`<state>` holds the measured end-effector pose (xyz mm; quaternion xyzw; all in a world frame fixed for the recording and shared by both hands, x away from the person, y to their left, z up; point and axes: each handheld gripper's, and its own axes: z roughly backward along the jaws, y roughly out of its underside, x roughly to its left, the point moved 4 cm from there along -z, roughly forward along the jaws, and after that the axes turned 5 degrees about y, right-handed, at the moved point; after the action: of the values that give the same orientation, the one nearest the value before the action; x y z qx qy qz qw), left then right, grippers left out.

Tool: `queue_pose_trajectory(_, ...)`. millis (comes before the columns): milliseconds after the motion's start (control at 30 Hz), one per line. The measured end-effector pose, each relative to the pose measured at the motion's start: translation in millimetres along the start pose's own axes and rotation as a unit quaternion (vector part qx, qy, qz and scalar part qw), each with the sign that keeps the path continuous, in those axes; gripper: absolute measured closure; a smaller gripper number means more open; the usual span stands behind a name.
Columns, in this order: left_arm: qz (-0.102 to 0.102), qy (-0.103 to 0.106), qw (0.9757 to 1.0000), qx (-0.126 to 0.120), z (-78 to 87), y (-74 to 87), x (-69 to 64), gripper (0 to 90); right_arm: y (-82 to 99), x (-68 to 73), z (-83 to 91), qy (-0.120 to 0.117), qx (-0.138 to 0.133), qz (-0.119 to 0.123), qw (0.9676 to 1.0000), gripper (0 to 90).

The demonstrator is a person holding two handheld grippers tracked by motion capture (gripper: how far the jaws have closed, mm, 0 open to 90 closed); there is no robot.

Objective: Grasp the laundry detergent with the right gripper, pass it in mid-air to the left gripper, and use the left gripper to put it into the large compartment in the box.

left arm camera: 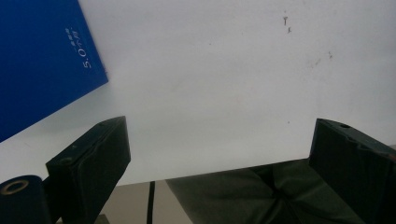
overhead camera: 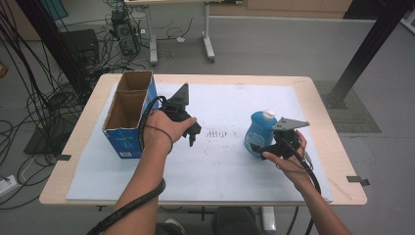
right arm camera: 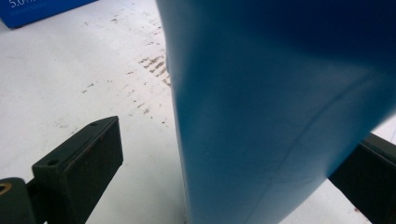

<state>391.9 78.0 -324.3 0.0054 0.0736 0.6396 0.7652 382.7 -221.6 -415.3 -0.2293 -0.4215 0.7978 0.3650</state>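
Two grippers: right gripper (overhead camera: 262,149) wide around one blue bottle (overhead camera: 258,132), seemingly not clamped; left gripper (overhead camera: 192,133) wide, beside one box (overhead camera: 128,122).

Blue bottle (overhead camera: 255,132) with white cap, upright on white mat, right of centre

Light wood table (overhead camera: 323,100) wearing a big white sheet (overhead camera: 235,166)

An open blue box (overhead camera: 128,115) is sitting on the sheet at the left, a blue bottle (overhead camera: 258,131) is standing toward the right, and dark scuff marks (overhead camera: 218,133) are showing between them.
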Motion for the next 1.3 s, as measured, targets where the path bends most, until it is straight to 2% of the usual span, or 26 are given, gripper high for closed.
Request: queue_pose_trajectory(1300, 0.000, -0.001, 1.0000, -0.005, 3.7, -0.4, -1.6, 5.9, -1.4, 0.1, 0.3, 0.008, -0.012, 0.001, 0.9999, 1.9)
